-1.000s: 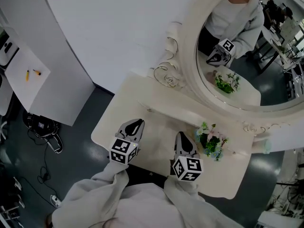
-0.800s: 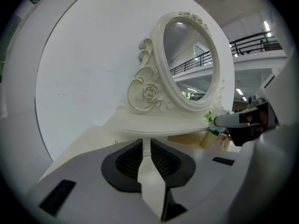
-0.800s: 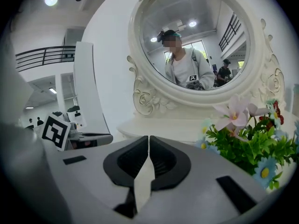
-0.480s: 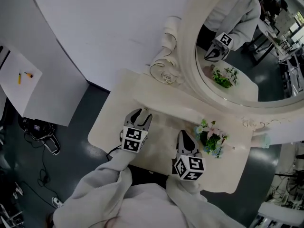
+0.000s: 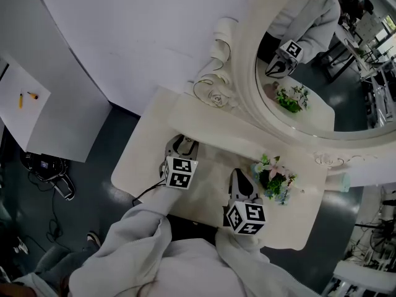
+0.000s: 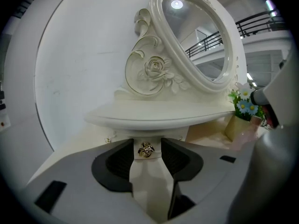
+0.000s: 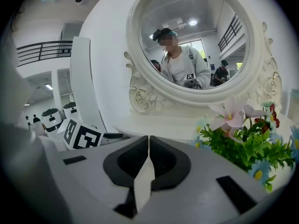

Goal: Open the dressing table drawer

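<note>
The left tongs [image 6: 147,143] stand spread, their jaws having just been opening. The gold knob [image 6: 145,150] of the drawer [image 6: 150,133] sits in the gap between the tips, and neither pad presses on it. The drawer front sits back under the shelf [image 6: 159,113], at the middle of the left gripper view. In the head view these tongs lie over the table [image 5: 137,163], left of centre, pointing toward the mirror [image 5: 309,73] at upper right. The right tongs [image 7: 148,141] are pressed together on nothing, low and centre in the head view, just left of the flowers [image 5: 274,179]
</note>
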`<action>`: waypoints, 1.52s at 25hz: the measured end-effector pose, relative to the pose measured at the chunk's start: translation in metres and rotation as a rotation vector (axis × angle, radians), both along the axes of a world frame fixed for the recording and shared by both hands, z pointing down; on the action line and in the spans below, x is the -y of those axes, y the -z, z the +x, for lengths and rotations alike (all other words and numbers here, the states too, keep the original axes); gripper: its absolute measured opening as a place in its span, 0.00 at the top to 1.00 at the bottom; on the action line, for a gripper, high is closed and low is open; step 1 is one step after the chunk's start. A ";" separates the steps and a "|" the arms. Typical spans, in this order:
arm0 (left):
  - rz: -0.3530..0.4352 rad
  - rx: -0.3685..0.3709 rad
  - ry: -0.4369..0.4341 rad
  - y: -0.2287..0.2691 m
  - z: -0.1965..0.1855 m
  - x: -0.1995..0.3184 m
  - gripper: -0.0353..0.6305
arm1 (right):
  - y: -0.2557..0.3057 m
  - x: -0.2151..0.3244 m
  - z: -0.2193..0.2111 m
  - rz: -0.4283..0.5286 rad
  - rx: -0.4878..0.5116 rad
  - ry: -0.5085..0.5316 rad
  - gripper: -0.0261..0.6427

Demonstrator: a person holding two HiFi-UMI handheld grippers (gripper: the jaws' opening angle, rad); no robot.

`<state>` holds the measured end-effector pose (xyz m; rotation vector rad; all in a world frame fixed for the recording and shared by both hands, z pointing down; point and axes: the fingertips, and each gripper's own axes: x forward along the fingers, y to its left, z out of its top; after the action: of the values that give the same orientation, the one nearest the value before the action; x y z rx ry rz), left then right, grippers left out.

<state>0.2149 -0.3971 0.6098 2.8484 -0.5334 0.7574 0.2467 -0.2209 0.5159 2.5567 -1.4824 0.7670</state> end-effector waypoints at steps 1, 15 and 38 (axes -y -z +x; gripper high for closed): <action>0.006 -0.001 0.007 0.000 0.000 0.000 0.66 | 0.000 0.000 0.000 -0.001 0.000 -0.001 0.91; 0.047 -0.002 0.046 -0.002 -0.002 0.000 0.78 | 0.004 -0.007 -0.008 -0.009 -0.009 -0.003 0.91; -0.003 -0.003 0.009 -0.006 -0.030 -0.013 0.79 | 0.009 -0.020 -0.022 0.019 -0.020 0.016 0.91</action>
<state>0.1849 -0.3841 0.6154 2.8418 -0.5438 0.7521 0.2244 -0.2014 0.5070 2.5558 -1.5096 0.7271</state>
